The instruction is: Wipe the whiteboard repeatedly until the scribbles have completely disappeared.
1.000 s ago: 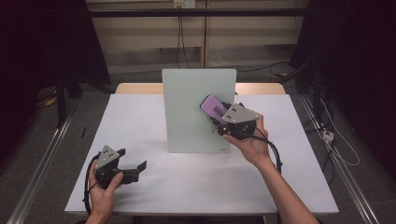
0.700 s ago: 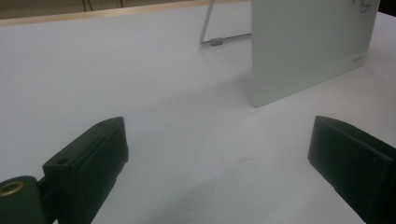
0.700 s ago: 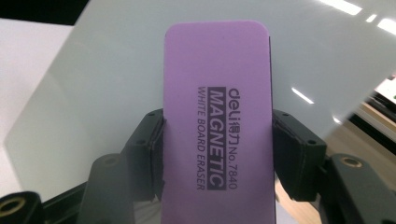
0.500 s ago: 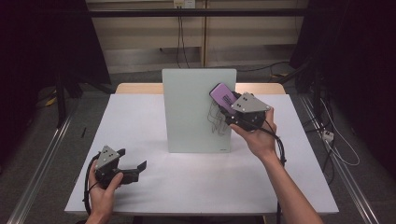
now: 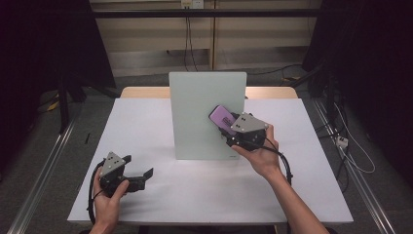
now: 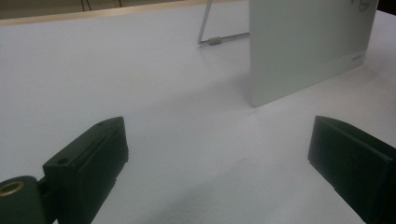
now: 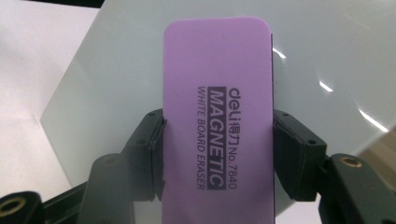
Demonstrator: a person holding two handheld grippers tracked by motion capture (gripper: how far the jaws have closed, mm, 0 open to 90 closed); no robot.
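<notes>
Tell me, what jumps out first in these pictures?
The purple whiteboard eraser stands out, clamped between the jaws of the right gripper and held against the small upright whiteboard at the middle of the white table. The left gripper rests open near the table's front left edge.

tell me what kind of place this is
Probably a lab or recording setup, not a home: a white table holding just a standing whiteboard, dark curtains around it, loose cables on the floor, and a person working two handheld grippers.
</notes>
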